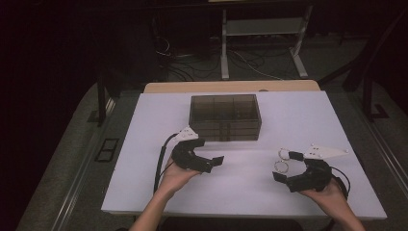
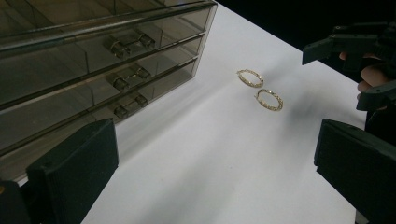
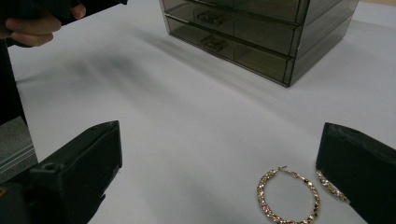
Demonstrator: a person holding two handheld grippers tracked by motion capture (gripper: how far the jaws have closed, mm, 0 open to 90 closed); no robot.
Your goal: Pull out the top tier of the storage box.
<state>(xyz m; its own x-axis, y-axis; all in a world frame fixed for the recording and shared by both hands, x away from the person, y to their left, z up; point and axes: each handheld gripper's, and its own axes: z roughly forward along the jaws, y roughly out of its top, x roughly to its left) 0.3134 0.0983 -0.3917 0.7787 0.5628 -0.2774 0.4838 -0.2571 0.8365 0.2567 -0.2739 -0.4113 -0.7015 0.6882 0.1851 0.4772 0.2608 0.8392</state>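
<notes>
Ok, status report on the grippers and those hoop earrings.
Left gripper and right gripper open, empty. Two hoop earrings flat on table, between right jaws. Drawer box shut. Nothing blocking.

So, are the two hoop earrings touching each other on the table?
Apart. The left gripper view shows white table between the farther earring and the nearer earring; they lie side by side.

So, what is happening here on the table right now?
A person sits at a white table with a two-jaw tool in each hand. Two gold hoop earrings lie flat on the table, side by side. The right tool is open and lowered close over the earrings, its jaws to either side of them, but nothing is gripped yet. The left tool is also open and empty, just in front of a small smoky drawer box whose three drawers are all closed.
</notes>
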